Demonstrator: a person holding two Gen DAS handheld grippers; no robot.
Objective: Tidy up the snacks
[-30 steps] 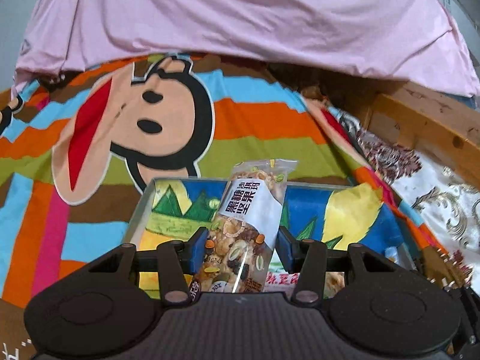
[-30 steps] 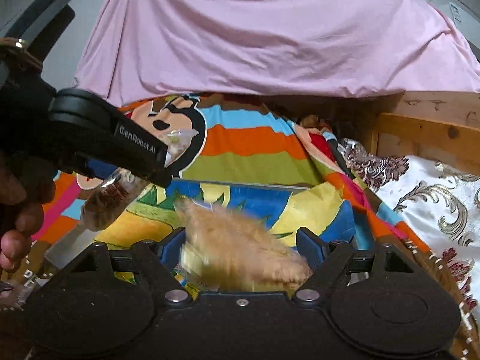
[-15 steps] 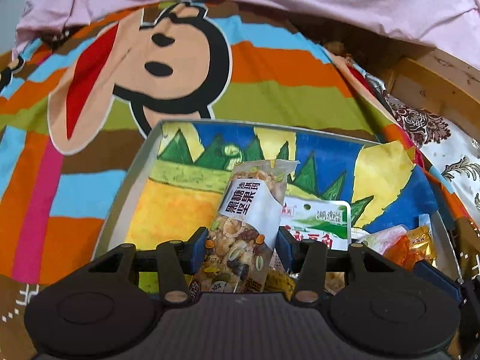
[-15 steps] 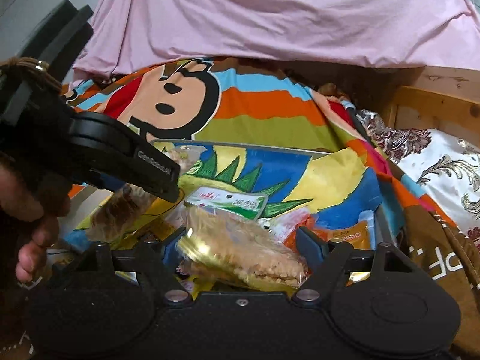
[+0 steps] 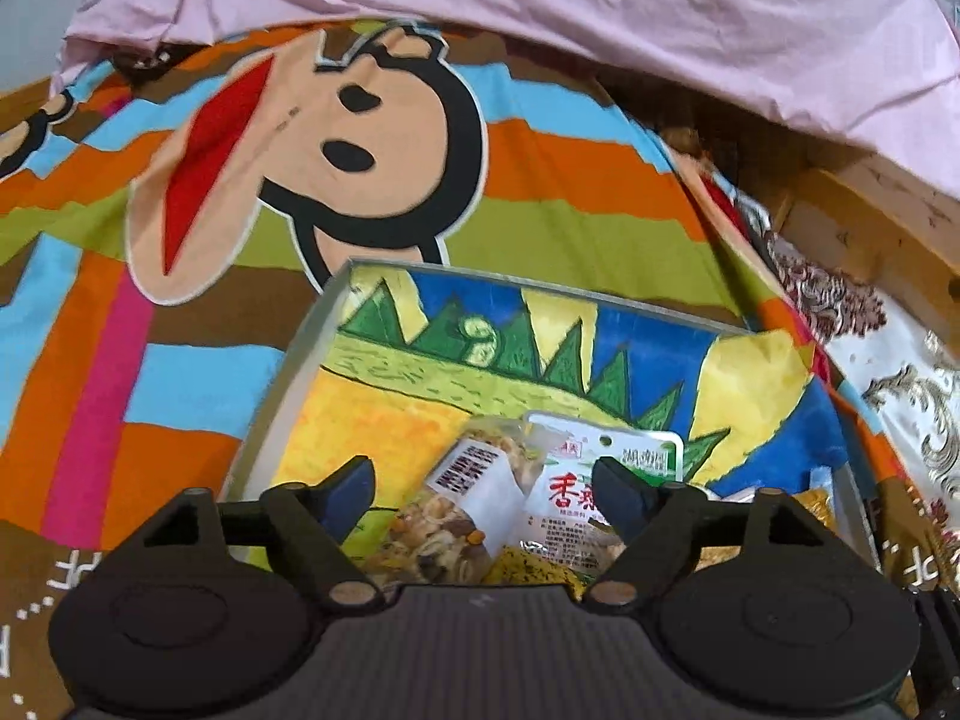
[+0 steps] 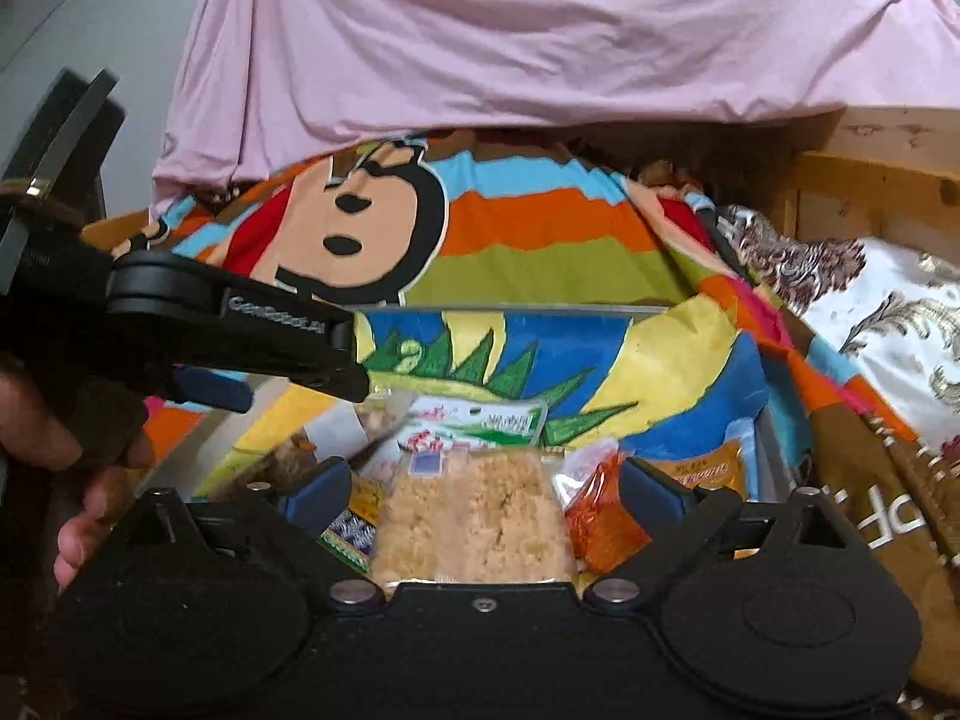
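Observation:
A metal tray [image 5: 282, 384] with a painted landscape lining lies on the striped cartoon blanket and holds several snack packs. My left gripper [image 5: 483, 489] is open over it; the mixed-nut pack [image 5: 456, 510] lies loose between its fingers beside a green-and-white pack [image 5: 600, 474]. My right gripper [image 6: 483, 495] is open too; the puffed rice cracker pack [image 6: 468, 522] lies between its fingers on the pile, with an orange pack [image 6: 600, 510] to its right. The left gripper also shows in the right wrist view [image 6: 240, 330].
The tray's right rim [image 6: 765, 450] is close to a brown paper bag [image 6: 888, 516]. A pink sheet [image 5: 600, 12] covers the back. A wooden frame [image 5: 876, 228] and floral cloth [image 5: 900, 372] lie to the right.
Both grippers have opened and dropped lower over the tray. The nut pack and the rice cracker pack have been let go and now lie among the snacks.

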